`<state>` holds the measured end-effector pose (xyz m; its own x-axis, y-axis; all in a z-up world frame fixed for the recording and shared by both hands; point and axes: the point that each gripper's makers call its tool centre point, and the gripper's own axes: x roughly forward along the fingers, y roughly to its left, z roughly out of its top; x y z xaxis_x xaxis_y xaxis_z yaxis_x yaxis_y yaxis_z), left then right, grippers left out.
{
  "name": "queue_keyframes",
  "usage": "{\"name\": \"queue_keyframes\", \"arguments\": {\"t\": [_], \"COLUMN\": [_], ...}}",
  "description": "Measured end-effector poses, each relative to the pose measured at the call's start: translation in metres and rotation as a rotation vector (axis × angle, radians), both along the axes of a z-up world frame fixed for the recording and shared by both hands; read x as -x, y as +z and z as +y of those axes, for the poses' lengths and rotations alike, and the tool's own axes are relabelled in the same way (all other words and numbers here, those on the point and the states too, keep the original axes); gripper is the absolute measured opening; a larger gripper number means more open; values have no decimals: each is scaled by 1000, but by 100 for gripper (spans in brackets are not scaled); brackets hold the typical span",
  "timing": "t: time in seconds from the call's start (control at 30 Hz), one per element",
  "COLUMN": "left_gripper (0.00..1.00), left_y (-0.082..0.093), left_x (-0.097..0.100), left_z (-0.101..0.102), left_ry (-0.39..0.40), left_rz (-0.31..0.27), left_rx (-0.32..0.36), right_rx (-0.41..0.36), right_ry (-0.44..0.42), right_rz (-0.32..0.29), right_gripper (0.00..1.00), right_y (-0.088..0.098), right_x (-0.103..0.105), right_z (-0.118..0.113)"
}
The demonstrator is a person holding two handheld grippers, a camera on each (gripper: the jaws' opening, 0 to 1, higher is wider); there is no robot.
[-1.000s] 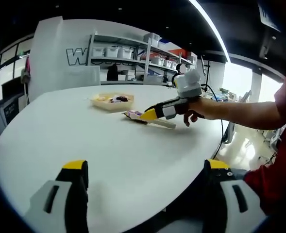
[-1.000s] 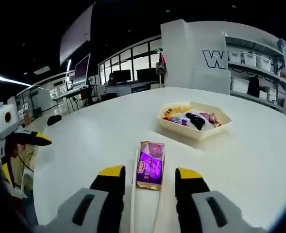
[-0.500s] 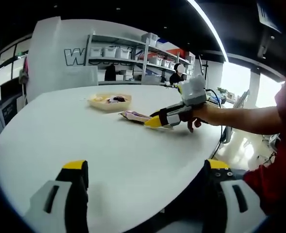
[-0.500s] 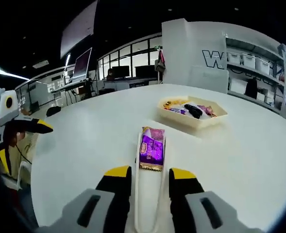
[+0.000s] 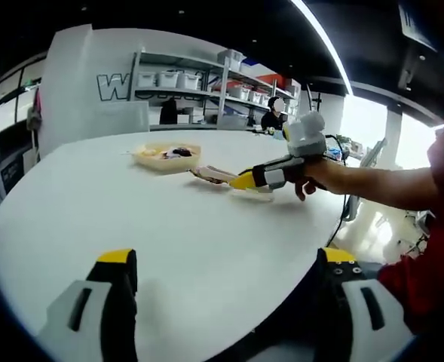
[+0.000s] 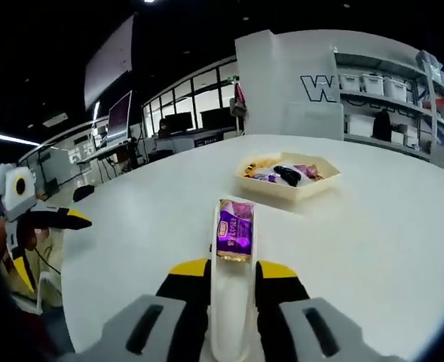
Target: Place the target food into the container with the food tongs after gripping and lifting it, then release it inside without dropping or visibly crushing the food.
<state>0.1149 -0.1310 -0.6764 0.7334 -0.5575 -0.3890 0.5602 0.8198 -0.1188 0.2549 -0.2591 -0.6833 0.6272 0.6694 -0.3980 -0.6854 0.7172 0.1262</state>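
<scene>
Right gripper [image 6: 231,273] squeezes the white food tongs [image 6: 231,302] nearly closed on the purple snack packet [image 6: 235,230], short of the beige container [image 6: 286,189]; keep pressure light, carry level

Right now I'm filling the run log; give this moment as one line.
right hand-held gripper: shut on tongs | tongs: gripping purple snack packet | container: ahead on table | left hand-held gripper: open
</scene>
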Motion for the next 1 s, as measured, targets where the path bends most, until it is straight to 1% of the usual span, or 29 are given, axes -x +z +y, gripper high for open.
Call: {"name": "queue_keyframes", "arguments": {"t": [0.03, 0.13, 0.2, 0.27, 0.3, 0.47, 0.53, 0.67, 0.83, 0.93, 1.0], "left_gripper": [97, 97, 97, 97, 97, 97, 97, 97, 97, 97, 97], "left_y": [-1, -2, -1, 0, 0, -2, -2, -3, -4, -4, -3], "left_x": [0, -1, -1, -1, -1, -1, -1, -1, 1, 1, 1], "left_z": [-1, -4, -6, -8, -8, -6, -5, -5, -5, -4, -3], "left_ry": [-4, -13, -18, -22, -23, -20, -20, -17, -19, -14, -12], "left_rz": [1, 4, 4, 2, 3, 7, 8, 10, 12, 11, 8], "left_rx": [-1, -4, -3, -2, -3, -4, -7, -1, -4, 1, 1], "right_rx": [-2, 24, 74, 98, 102, 110, 108, 89, 86, 68, 61], "right_ry": [2, 10, 22, 27, 30, 28, 24, 15, 10, 10, 11], "right_rz": [-2, -4, 5, 11, 11, -1, 4, 19, 19, 13, -4], "right_gripper": [17, 17, 17, 17, 17, 17, 17, 15, 15, 15, 15], "right_y": [1, -1, -13, -20, -22, -22, -22, -20, -14, -3, 7], "right_x": [1, 4, 4, 5, 5, 6, 6, 7, 9, 6, 0], "right_z": [0, 0, -1, -1, -1, -2, -2, -2, -4, -4, -3]}}
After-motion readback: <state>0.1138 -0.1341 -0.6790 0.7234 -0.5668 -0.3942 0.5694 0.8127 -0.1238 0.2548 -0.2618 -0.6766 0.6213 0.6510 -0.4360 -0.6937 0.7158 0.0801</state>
